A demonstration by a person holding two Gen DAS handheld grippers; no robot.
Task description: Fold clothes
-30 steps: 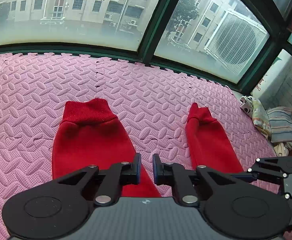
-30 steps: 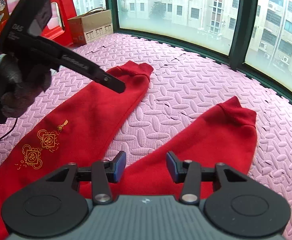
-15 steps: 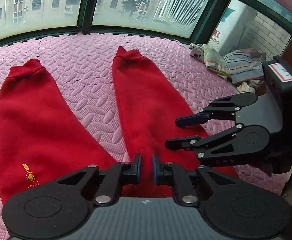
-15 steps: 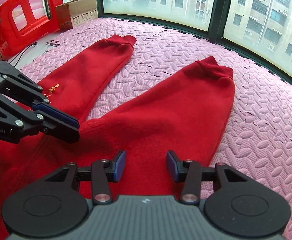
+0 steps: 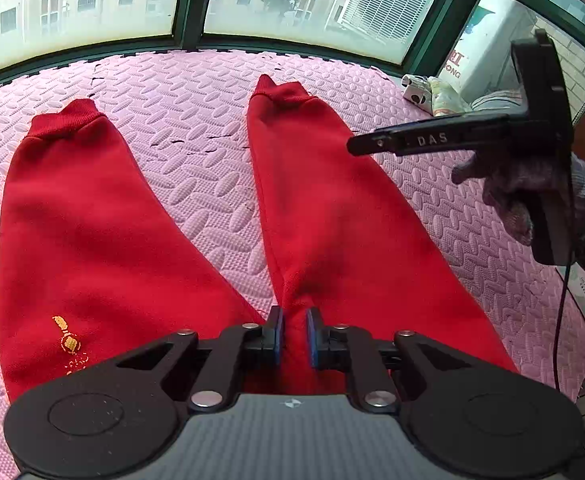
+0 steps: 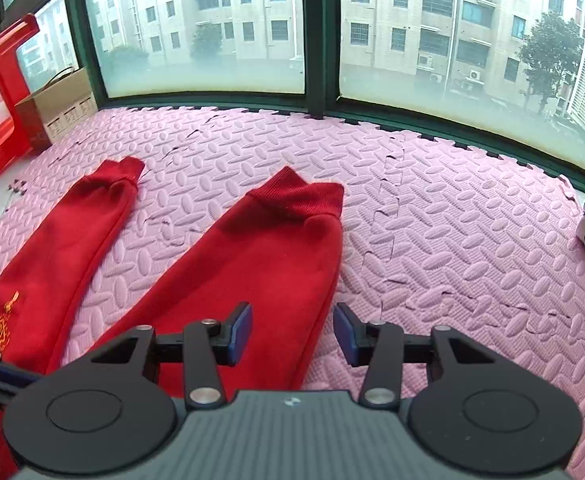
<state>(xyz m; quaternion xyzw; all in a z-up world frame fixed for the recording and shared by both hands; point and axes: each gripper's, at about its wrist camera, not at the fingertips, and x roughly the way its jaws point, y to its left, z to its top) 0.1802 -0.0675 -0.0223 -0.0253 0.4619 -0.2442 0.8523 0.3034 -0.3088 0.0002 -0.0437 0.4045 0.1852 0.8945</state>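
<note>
While the red fleece trousers [image 5: 92,232] lie flat with 2 legs spread on the pink foam mat [image 6: 472,240], my left claw [image 5: 292,336] pinches a fabric ridge near the crotch; my right claw [image 6: 292,330] hovers agape. Soft, floppy cloth: best gripped at cuffs or waistband.
</note>
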